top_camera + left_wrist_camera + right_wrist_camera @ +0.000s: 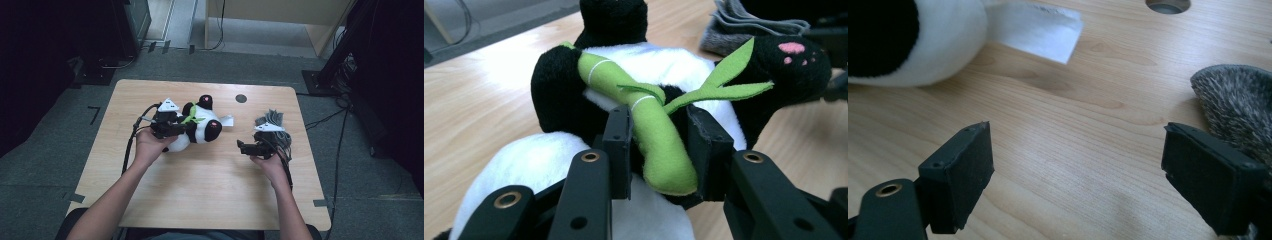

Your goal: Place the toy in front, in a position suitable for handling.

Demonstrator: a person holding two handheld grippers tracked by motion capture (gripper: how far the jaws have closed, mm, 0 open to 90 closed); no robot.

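Left of the table's (150,200) middle lies the panda (200,127), on its side. The left gripper (658,145) is clamped on the green bamboo (659,140) sewn across its belly. To the right, well apart from the panda, the right gripper (1078,170) hangs with jaws wide apart, the grey cloth (1238,100) beside it.

Both forearms are showing bare, with no sleeves reaching into the high view. Each hand is carrying a black two-jaw gripper: left gripper (176,129), right gripper (245,147). A grey three-cornered plate (168,105) is sitting on top of each body, at 12 o'clock from the hand. A black cable (129,145) is trailing from each gripper toward 6 o'clock. Brass-ringed pivot screws (590,157) are showing on the jaw links, and flat black pads (970,167) are facing the jaw tips.
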